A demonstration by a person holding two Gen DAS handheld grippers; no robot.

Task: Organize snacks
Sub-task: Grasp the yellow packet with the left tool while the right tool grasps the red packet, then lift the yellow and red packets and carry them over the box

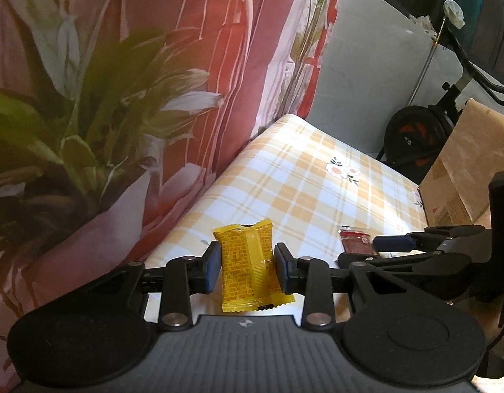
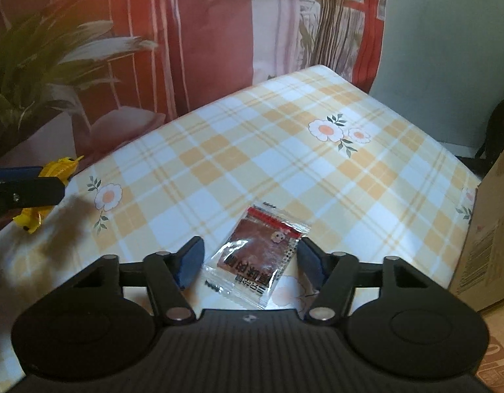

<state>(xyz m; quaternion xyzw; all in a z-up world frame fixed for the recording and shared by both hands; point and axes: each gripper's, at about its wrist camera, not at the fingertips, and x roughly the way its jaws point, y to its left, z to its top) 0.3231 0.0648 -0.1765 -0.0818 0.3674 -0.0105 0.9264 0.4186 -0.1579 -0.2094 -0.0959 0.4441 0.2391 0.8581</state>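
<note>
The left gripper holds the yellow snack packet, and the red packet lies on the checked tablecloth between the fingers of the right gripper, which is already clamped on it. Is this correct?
Not quite. In the right wrist view, the right gripper is not clamped on the red packet: gaps show beside both pads. The rest stands: the left gripper holds the yellow snack packet over the checked tablecloth.

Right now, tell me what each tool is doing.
Left tool: shut on the yellow snack packet.
Right tool: open around the red snack packet, pads not yet pressing.
</note>
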